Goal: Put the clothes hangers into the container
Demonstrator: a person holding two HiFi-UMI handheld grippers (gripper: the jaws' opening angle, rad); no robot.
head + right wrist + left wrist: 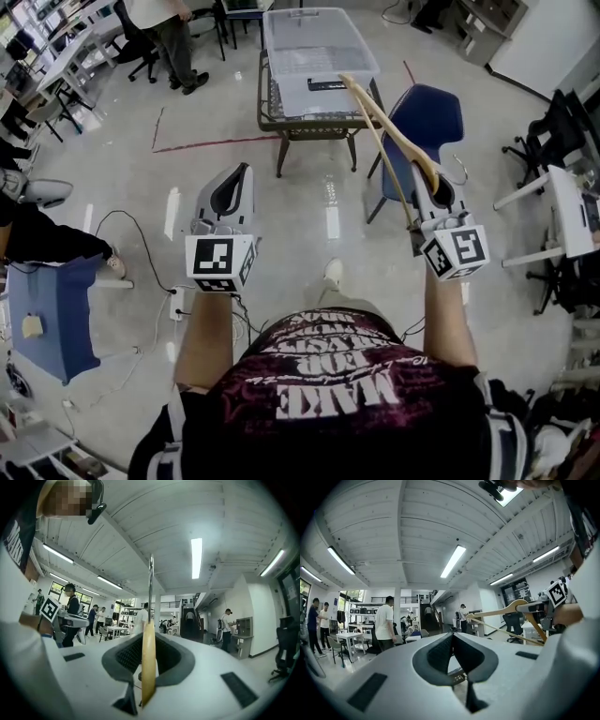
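The right tool (pixel 439 192) is closed narrowly on the pale wooden clothes hanger with a metal hook (pixel 389 131). In the right gripper view the wooden edge (pixel 148 663) stands upright between the pads, just under the hook. The hanger is in the air, not yet inside the clear plastic container (pixel 274 47), which stands on the small dark-framed table (pixel 281 120) beside a blue chair (pixel 427 117). The left tool (pixel 236 187) is closed with nothing in it. I judge the hanger to be light, stiff and rather smooth. A hold near the neck seems best, though the long arms may swing or catch on the rim.
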